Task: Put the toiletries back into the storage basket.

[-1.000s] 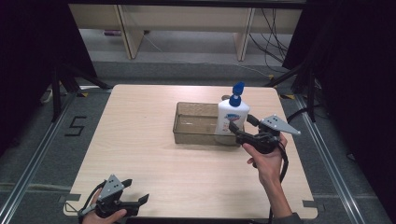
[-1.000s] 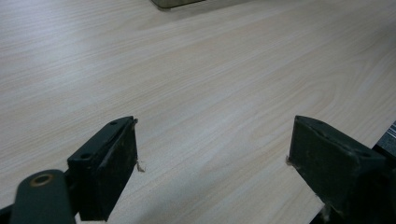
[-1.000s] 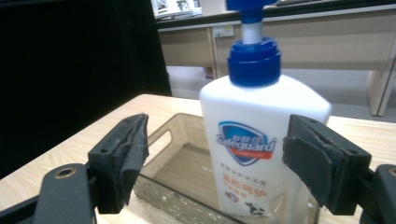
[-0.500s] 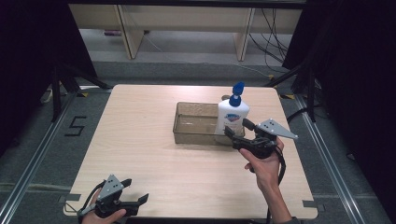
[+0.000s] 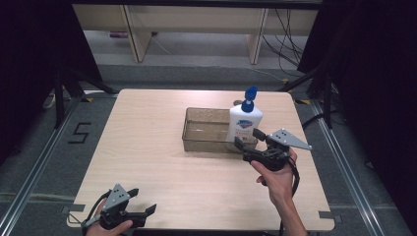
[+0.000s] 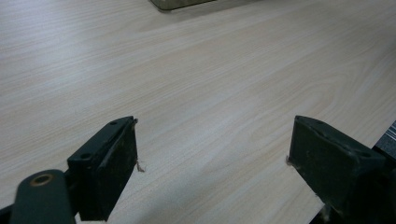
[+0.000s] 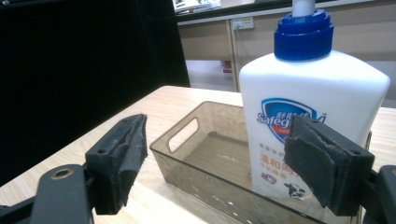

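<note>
the right hand-held gripper [image 5: 248,141] sits at the near right corner of the tray [image 5: 204,142], held by the person's right hand [image 5: 275,174] above the desk [image 5: 147,147]. its jaws stand released, spread wide, with nothing pressed between the pads; in the right gripper view [image 7: 215,158] the jaws frame the tray's near wall and the lower front of the soap bottle [image 7: 308,116], and the right pad overlaps the bottle's label in that picture, though whether it touches the bottle cannot be told. the soap bottle [image 5: 244,123] is a white pump bottle with a blue pump head [image 5: 249,98] and a blue shield label; it stands upright inside the tray [image 7: 196,154], at the tray's right end, close against the end wall. the tray is a translucent smoke-brown rectangular bin with a cut-out handle in its short wall, and it lies on the far right half of the desk, with its long side running left to right in the high view. apart from the bottle, the tray's floor is bare. the left hand-held gripper [image 5: 142,209] rests low at the near left edge of the desk, well apart from the tray and the bottle, held by the left hand [image 5: 105,227]. in the left gripper view [image 6: 212,154] its jaws are released, spread wide over the bare wood-grain desk [image 6: 210,70], with nothing between them. a grey three-cornered plate tops each hand-held gripper, and a cable trails from each.
</note>
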{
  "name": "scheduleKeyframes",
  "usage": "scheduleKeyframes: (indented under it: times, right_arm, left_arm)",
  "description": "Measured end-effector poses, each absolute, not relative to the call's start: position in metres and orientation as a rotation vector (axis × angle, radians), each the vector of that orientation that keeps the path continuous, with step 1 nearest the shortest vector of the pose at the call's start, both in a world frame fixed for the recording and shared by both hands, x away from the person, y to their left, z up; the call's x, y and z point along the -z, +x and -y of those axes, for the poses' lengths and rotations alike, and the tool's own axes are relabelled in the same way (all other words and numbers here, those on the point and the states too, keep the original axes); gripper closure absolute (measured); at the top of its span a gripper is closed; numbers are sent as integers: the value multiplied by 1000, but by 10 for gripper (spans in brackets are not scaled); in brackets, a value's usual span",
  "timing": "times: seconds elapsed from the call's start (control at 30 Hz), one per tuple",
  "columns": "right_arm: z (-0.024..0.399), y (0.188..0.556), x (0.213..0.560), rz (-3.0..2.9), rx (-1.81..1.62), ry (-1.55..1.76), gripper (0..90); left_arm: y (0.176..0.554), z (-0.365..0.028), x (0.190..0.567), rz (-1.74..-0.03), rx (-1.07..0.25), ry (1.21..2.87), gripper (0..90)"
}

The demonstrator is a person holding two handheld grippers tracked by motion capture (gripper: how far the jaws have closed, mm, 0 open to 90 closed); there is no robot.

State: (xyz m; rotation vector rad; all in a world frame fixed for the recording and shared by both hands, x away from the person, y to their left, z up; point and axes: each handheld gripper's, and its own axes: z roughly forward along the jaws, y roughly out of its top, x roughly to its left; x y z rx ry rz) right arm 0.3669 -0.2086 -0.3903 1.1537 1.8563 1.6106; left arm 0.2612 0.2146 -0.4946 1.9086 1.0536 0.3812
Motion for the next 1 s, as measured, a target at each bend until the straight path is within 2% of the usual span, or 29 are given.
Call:
scheduleKeyframes:
  times: [1.0]
  right_arm:
    - [195,352,403,-1921,-1659,1153,196]
  left_arm:
    - [262,-214,496,-1049,-375,1897,148]
